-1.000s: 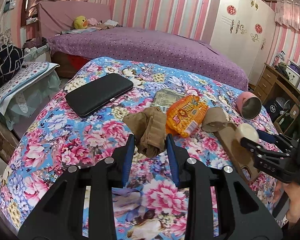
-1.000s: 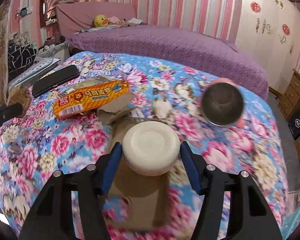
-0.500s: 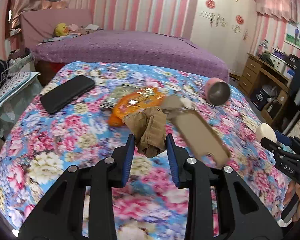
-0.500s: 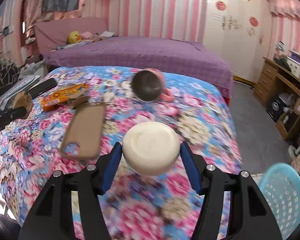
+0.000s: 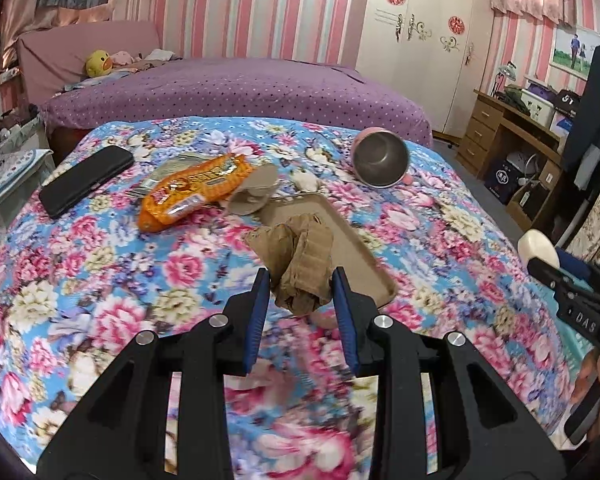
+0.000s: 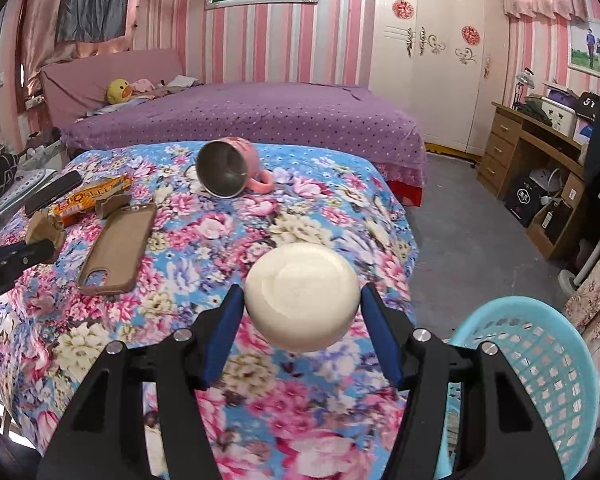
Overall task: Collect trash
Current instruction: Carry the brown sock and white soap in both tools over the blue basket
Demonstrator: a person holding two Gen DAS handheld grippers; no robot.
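Both tools have swung back from the floral bed (image 6: 332,184) toward its right edge, where the blue basket (image 6: 540,364) has come nearer. The right tool (image 6: 302,326) grips the cream round piece (image 6: 302,308), the left tool (image 5: 302,300) the crumpled brown paper (image 5: 300,260); dropping both looks next.

On the flowered bedcover (image 5: 80,280) a black case (image 5: 86,186) lies near the left edge. A pink mug (image 6: 230,168) lies on its side. A brown phone case (image 6: 118,248) lies flat.
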